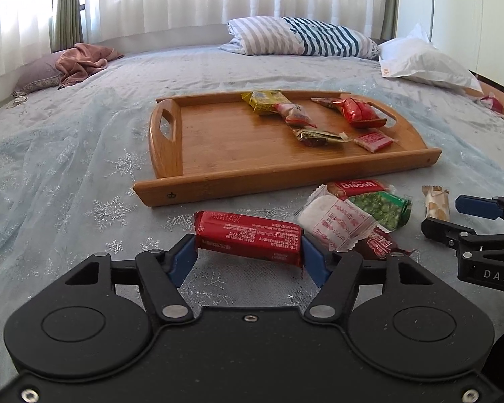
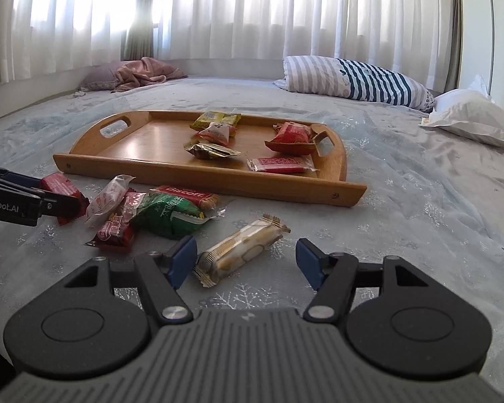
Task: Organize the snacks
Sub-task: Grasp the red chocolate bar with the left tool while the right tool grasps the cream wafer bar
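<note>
- The bed carries the wooden tray, near its middle.
- The left gripper squeezes the long red snack bar by both ends, just before the tray's near edge. Lift gently so it won't bend.
- The right gripper is wide open around the pale wafer bar, not pinching it yet.

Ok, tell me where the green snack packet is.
The green snack packet lies on the bedspread in front of the wooden tray, partly over the Biscoff packet, left of the beige wafer bar.
</note>
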A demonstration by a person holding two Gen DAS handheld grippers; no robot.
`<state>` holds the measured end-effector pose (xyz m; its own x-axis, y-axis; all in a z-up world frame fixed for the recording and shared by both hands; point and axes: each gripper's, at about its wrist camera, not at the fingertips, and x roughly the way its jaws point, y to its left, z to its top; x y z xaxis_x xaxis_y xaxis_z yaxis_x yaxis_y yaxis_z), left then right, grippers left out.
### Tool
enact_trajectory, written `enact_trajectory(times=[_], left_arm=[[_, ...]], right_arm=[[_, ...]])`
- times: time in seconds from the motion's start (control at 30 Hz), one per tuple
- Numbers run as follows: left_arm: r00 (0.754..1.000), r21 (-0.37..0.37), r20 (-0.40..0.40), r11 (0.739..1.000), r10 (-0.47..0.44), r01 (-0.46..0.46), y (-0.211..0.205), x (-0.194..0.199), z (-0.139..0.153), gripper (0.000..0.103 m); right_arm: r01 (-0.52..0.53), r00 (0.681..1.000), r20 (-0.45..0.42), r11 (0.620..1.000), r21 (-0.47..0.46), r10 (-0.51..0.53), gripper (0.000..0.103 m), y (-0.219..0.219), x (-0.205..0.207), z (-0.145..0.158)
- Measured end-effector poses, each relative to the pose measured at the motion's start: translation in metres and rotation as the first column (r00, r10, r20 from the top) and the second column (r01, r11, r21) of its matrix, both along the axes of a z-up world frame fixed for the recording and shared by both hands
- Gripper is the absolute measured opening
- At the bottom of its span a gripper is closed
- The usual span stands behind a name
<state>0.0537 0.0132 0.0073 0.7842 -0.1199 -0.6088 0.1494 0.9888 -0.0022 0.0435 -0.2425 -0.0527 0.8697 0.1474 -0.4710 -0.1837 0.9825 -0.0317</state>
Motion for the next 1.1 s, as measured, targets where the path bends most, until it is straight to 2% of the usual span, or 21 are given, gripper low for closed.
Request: enact_trajectory(times=[0.2,0.53,0.67,0.77,1.1], left_arm=[[1.0,-0.02,0.008,0.999,0.026,-0.026,0.005,-0.001,0.007,0.064],[0.999,-0.04,0.013,0.999,0.034,-0.034,0.007,0.001,0.014,0.064],[1.0,-0.046,0.017,0.999,0.027,-0.026,0.005,0.003,0.015,0.064],[1.0,-0.045,0.016,0.999,0.019,-0.018,0.005,0.005,0.016,0.064],[1.0,-0.072,0.014,0.997,0.026,-0.024,0.014,0.015,0.023,0.064]], right_arm=[[0.036,0.999,-0.013,0.999,0.022,-0.035,0.076,-0.007,0.0,0.001],[0.155,0.988,-0.022,0.985,0.075,-0.154,0.062,0.01,0.009,0.007],[0.211,0.976,-0.075,0.974,0.077,-0.206,0.043,0.014,0.02,0.001],[0.217,0.975,-0.063,0.975,0.058,-0.213,0.027,0.015,0.021,0.001],[0.208,0.977,-0.073,0.975,0.074,-0.203,0.026,0.009,0.021,0.012]])
